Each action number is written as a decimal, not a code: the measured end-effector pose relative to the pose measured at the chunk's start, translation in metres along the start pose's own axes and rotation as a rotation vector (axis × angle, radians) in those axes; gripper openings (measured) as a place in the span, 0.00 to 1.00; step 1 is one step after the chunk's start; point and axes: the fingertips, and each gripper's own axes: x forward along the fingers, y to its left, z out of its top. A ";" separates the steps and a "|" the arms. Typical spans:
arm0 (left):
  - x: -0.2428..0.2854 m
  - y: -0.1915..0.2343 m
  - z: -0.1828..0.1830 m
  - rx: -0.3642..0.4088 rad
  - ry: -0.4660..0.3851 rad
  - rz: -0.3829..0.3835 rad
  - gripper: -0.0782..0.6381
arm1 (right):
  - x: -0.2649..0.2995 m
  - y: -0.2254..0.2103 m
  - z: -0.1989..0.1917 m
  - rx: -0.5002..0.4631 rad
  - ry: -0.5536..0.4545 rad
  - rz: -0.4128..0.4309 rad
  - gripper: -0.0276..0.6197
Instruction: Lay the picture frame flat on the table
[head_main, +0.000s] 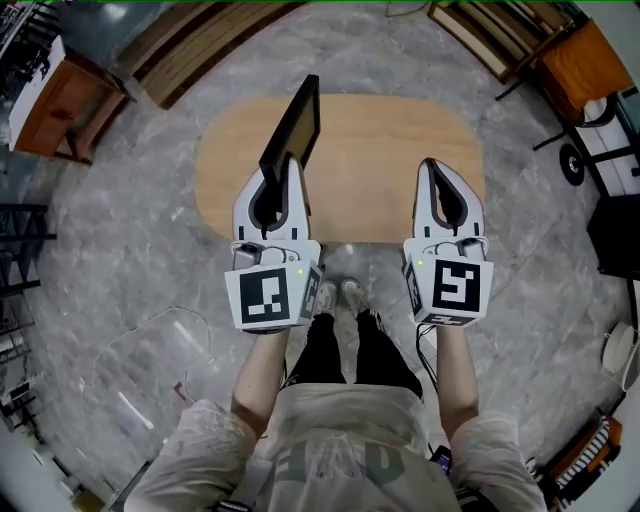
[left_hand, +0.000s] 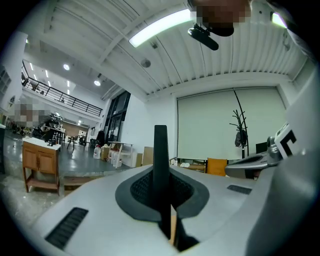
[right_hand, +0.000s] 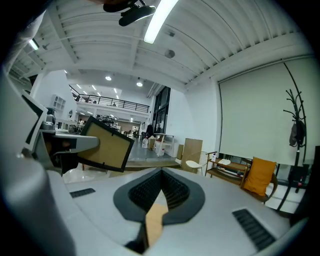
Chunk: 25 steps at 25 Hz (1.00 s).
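Observation:
My left gripper (head_main: 283, 165) is shut on the lower edge of a black picture frame (head_main: 296, 122), which it holds upright above the left part of the oval wooden table (head_main: 380, 150). In the left gripper view the frame (left_hand: 160, 160) shows edge-on, rising straight up between the dark pads (left_hand: 142, 187). The right gripper view shows the frame (right_hand: 105, 145) from its tan flat side, tilted, off to the left. My right gripper (head_main: 432, 168) hovers over the table's right part, shut with nothing in it; its pads (right_hand: 175, 187) meet at the tips.
A wooden cabinet (head_main: 60, 105) stands on the floor at the far left, more furniture (head_main: 580, 60) at the far right. The person's feet (head_main: 338, 295) are at the table's near edge. A coat rack (left_hand: 240, 130) and an orange chair (right_hand: 260, 182) stand further off.

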 end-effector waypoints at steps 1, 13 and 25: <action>0.004 0.003 -0.011 0.006 0.006 0.003 0.14 | 0.005 0.002 -0.011 0.007 0.009 0.006 0.05; 0.008 0.041 -0.184 -0.013 0.126 0.059 0.14 | 0.058 0.057 -0.177 0.045 0.140 0.041 0.05; -0.019 0.042 -0.267 0.021 0.224 0.052 0.14 | 0.054 0.087 -0.257 0.117 0.218 0.088 0.05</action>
